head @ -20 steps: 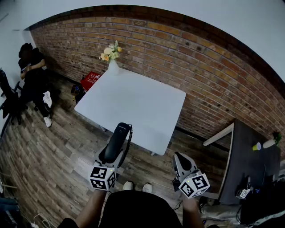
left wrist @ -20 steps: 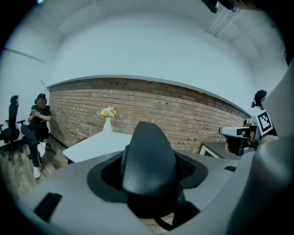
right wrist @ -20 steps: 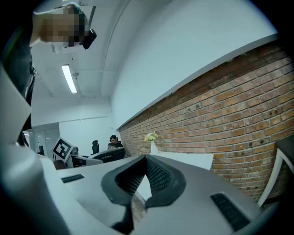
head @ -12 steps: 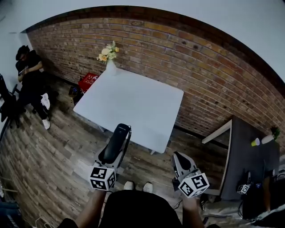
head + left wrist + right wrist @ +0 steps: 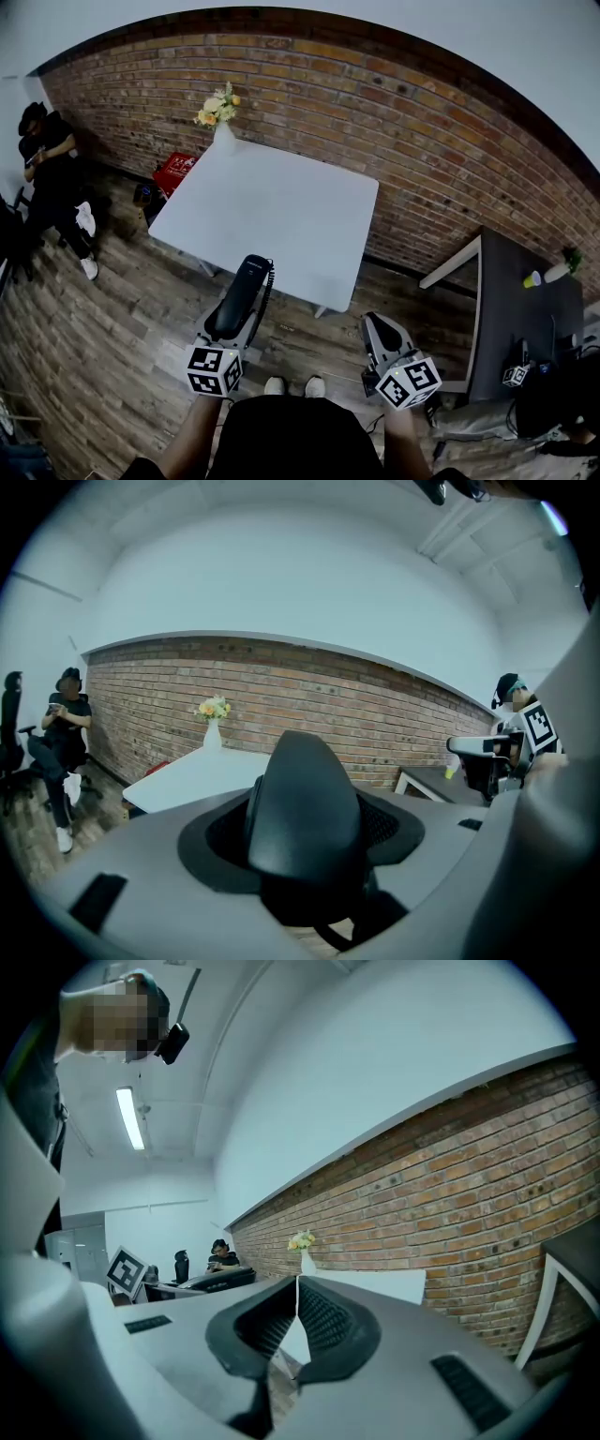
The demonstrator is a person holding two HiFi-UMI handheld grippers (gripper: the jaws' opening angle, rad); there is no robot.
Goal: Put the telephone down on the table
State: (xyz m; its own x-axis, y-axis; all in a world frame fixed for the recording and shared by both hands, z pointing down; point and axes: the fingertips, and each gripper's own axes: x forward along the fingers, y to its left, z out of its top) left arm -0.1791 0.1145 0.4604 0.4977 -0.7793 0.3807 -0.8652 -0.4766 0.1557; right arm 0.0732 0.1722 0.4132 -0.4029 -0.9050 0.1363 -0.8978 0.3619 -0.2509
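A black telephone handset (image 5: 242, 297) with a coiled cord sits lengthwise between the jaws of my left gripper (image 5: 234, 323), which is shut on it; its far end hangs over the near edge of the white table (image 5: 281, 202). In the left gripper view the handset (image 5: 305, 810) fills the gap between the jaws, rounded end toward the camera. My right gripper (image 5: 378, 335) is held over the wooden floor to the right of the table, jaws shut with nothing between them; its pads (image 5: 297, 1316) meet at the tips.
A white vase of flowers (image 5: 219, 120) stands on the table's far left corner by the brick wall. A red crate (image 5: 176, 169) lies on the floor left of the table. A person (image 5: 52, 178) sits at far left. A dark desk (image 5: 520, 328) stands at right.
The view has shifted slightly: table and vase now sit a little further left and up. The left gripper with the handset and the right gripper keep nearly the same places.
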